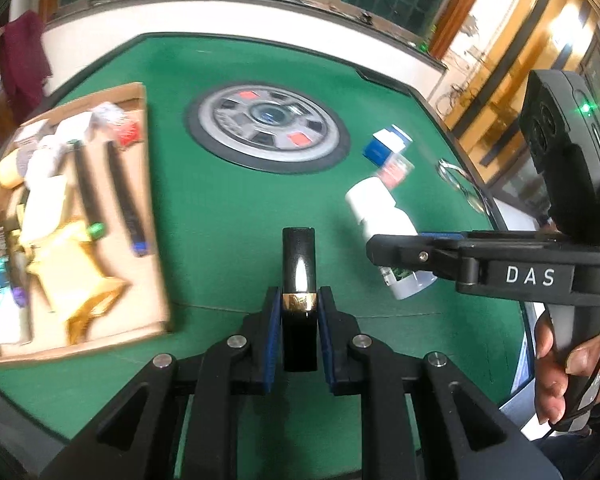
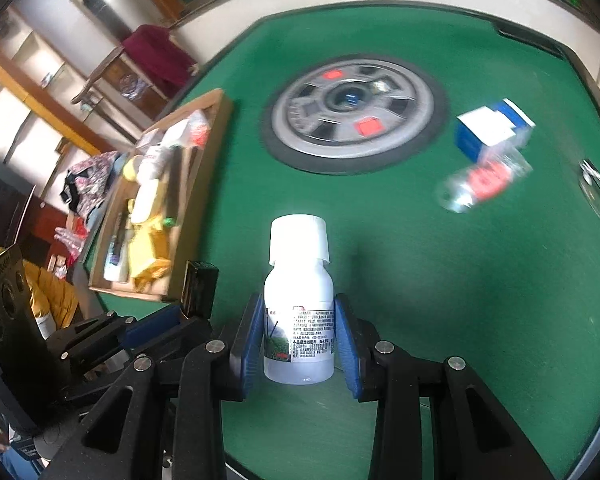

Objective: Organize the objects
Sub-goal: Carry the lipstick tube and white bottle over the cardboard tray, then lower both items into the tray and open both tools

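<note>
Lipstick (image 1: 299, 280), black with a gold band, sits pinched in the nearly closed left gripper (image 1: 299, 308) above the green table (image 1: 228, 208); the right gripper (image 2: 300, 332) clamps the white bottle (image 2: 299, 300). Both ride close together, so they risk colliding as they near the crowded cardboard tray (image 1: 156, 240), dislodging either item.

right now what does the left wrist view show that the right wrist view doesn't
Only the left wrist view shows the left gripper shut on the black tube with a gold band, seen head-on, and a hand holding the other tool.

Only the right wrist view shows the right gripper shut on the white capped plastic bottle, with its printed label readable.

Both show the green felt table, the cardboard tray of items and the blue and white box.
</note>
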`<state>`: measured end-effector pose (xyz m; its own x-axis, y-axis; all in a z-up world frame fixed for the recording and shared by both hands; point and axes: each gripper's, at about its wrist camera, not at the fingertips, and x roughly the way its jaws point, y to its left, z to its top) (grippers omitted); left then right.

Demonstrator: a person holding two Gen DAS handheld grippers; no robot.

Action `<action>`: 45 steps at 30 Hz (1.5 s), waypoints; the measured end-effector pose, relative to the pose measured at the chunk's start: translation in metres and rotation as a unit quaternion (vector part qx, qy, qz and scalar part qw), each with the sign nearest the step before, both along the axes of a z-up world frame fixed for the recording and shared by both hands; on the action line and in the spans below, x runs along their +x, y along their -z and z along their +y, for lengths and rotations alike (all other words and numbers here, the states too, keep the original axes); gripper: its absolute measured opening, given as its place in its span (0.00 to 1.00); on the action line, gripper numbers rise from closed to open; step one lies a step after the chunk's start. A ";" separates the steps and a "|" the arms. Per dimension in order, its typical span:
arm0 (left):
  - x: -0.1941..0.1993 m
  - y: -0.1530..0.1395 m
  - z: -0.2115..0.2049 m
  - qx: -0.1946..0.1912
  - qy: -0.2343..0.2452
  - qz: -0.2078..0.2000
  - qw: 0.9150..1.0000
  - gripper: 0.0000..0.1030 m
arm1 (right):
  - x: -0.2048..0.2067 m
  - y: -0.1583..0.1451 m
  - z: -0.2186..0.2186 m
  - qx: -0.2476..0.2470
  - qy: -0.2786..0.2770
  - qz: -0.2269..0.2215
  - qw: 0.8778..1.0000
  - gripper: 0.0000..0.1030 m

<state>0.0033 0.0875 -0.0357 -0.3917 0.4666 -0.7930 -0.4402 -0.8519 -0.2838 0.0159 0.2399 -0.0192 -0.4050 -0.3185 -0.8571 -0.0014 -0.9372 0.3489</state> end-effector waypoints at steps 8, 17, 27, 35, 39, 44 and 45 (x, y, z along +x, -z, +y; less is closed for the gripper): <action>-0.008 -0.019 -0.054 0.007 -0.059 0.020 0.998 0.17 | -0.023 -0.012 -0.049 -0.009 -0.046 0.013 0.999 0.37; -0.018 -0.031 -0.118 0.015 -0.129 0.035 0.991 0.17 | -0.052 -0.017 -0.118 -0.002 -0.119 0.016 0.993 0.37; -0.035 -0.024 -0.163 0.001 -0.163 0.025 0.986 0.17 | -0.084 -0.008 -0.170 -0.006 -0.156 0.011 0.988 0.37; -0.057 -0.007 -0.178 -0.010 -0.165 0.008 0.986 0.17 | -0.105 0.009 -0.192 -0.002 -0.164 -0.004 0.986 0.37; -0.071 0.001 -0.182 -0.013 -0.164 0.001 0.986 0.17 | -0.116 0.018 -0.197 0.006 -0.162 -0.014 0.987 0.37; -0.083 0.010 -0.185 -0.015 -0.163 -0.009 0.986 0.17 | -0.126 0.028 -0.201 0.010 -0.159 -0.026 0.987 0.37; -0.085 0.012 -0.185 -0.015 -0.163 -0.011 0.986 0.17 | -0.128 0.029 -0.201 0.011 -0.159 -0.025 0.987 0.37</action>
<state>-0.0818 -0.0978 -0.0477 -0.4993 0.2948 -0.8148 -0.1354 -0.9553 -0.2627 -0.1120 0.0386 -0.0478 -0.2436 -0.4039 -0.8818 0.2776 -0.9002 0.3356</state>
